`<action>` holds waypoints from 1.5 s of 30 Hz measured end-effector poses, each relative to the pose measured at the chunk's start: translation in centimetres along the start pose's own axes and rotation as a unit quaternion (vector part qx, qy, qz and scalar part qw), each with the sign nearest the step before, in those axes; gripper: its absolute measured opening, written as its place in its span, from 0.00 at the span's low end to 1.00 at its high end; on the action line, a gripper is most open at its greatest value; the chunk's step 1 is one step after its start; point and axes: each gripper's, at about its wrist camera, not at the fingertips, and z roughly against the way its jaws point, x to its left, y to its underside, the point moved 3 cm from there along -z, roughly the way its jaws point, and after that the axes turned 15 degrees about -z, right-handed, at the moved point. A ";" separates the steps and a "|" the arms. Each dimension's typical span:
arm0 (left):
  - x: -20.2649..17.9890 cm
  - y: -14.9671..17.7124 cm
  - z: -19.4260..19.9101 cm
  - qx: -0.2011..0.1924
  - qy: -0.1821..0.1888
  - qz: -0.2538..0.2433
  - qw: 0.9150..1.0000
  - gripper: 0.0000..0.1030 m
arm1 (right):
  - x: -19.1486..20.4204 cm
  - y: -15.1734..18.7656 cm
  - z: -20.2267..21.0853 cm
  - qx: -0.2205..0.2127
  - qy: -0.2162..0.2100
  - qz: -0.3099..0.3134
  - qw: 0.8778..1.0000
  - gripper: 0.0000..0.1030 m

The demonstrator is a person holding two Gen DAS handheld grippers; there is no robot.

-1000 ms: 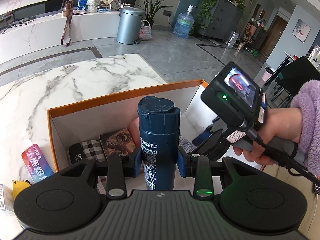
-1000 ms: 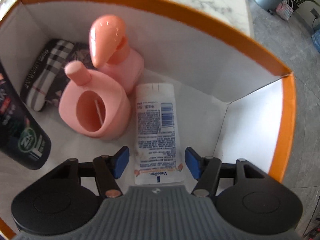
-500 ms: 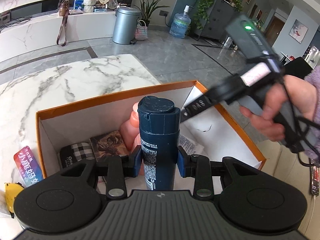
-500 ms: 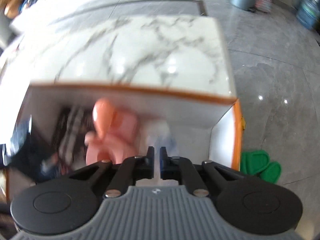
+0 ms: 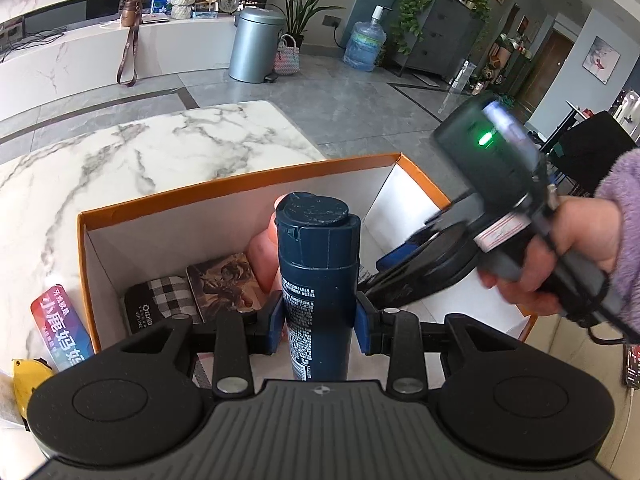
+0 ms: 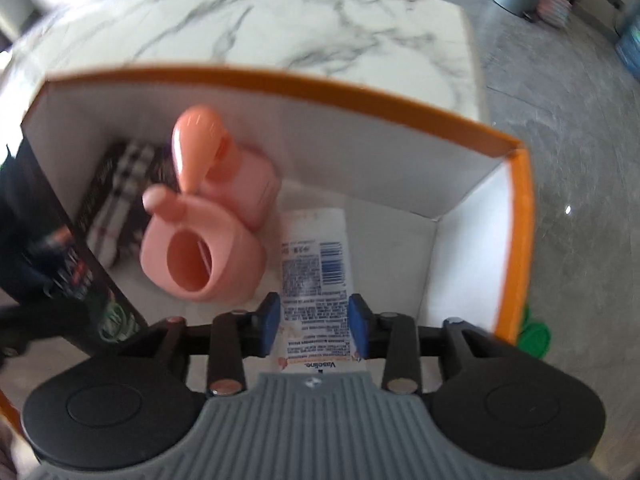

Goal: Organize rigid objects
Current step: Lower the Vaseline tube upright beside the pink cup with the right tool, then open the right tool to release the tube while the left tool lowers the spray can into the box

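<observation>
Inside the orange-rimmed box [image 6: 524, 240], bare floor is left by its right wall. The dark bottle [image 5: 316, 280] is clamped upright by the left gripper [image 5: 316, 320] above the box. The right gripper [image 6: 314, 328], aimed steeply down, has just been opening; the Vaseline tube [image 6: 316, 264] lies between its parted pads.

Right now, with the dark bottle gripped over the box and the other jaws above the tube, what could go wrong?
1. The left gripper holds the dark bottle low on its body, so the tall top could tip as it is set down.
2. The pink bottles crowd the box floor; lowering the dark bottle may knock them.
3. The right gripper, whose jaws have just been opening, straddles the lying tube; it might disturb it.
</observation>
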 end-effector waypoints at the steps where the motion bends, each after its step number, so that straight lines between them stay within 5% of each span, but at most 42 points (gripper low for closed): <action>1: 0.0 0.0 0.0 0.000 0.000 -0.001 1.000 0.39 | 0.3 0.0 -0.6 -0.001 0.012 0.017 1.000 0.51; 4: 0.2 0.0 -0.1 0.000 0.000 0.000 1.000 0.39 | 0.8 0.2 -1.8 0.008 0.033 0.048 0.998 0.53; 13: 0.2 0.2 -0.1 0.003 0.002 0.004 1.000 0.39 | -0.4 0.5 -2.2 0.000 0.001 0.006 1.000 0.50; 22: -0.5 0.0 0.1 -0.008 0.018 0.002 1.000 0.39 | -3.5 -1.2 1.9 -0.008 -0.095 -0.136 0.986 0.49; 31: -2.7 -1.3 -2.6 -0.010 0.060 -0.026 0.998 0.38 | -3.8 -2.5 2.0 0.001 -0.108 -0.169 0.980 0.49; 45: -2.5 -3.1 -5.9 -0.009 0.007 -0.005 1.000 0.38 | -5.0 -3.9 2.8 0.007 -0.146 -0.233 0.961 0.47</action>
